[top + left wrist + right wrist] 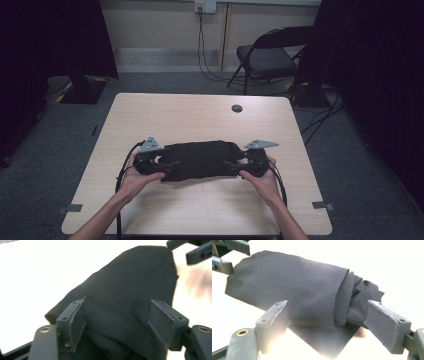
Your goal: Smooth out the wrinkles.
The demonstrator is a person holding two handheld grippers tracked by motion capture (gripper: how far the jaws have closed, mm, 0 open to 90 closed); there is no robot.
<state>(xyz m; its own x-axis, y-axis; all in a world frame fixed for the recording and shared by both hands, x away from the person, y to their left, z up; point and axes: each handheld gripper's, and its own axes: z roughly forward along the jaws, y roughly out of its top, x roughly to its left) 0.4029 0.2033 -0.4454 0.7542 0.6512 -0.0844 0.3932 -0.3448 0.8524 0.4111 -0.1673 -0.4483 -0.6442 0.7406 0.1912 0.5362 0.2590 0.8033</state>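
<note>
Both handheld black two-jaw grippers sit at opposite ends of the folded black fabric bundle (200, 160) on the light wood table (210, 120), near-centre. Left gripper (167, 166) jaws spread, cloth btwn the pads (72, 320) but not pinched; right gripper (231, 165) likewise released, pads (274, 317) astride the rolled end w/ gaps showing. Bundle's long axis runs left–right, straight btwn the two tools, so each hand is equally near its own end. Next move prob. hinges on that line.
</note>
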